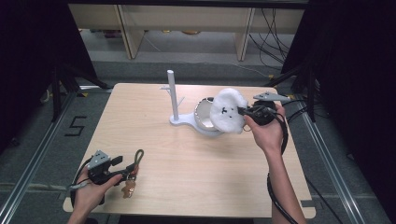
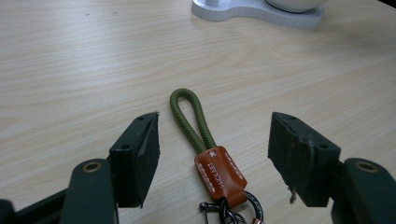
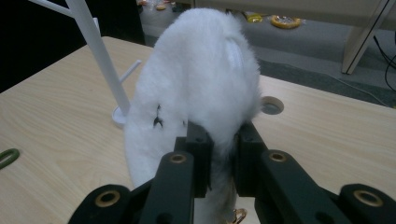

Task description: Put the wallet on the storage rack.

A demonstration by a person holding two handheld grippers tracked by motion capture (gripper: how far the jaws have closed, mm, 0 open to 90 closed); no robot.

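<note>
High view: right fingers [image 1: 241, 111] grasping white plush [image 1: 227, 111] over bowl [image 1: 203, 114]; left fingers [image 2: 212, 156] released.

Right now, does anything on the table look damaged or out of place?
Nothing stands out. The green-loop keychain lies flat between the open left gripper fingers, and the right gripper holds the white plush by the stand.

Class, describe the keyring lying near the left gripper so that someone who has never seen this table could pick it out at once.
Start at the wooden table and go to its near left corner, where the left gripper hovers open. Between its jaws lies the keyring: an olive-green cord loop joined by an orange stitched leather tab to dark metal rings, unlike the fluffy white toy across the table.
</note>
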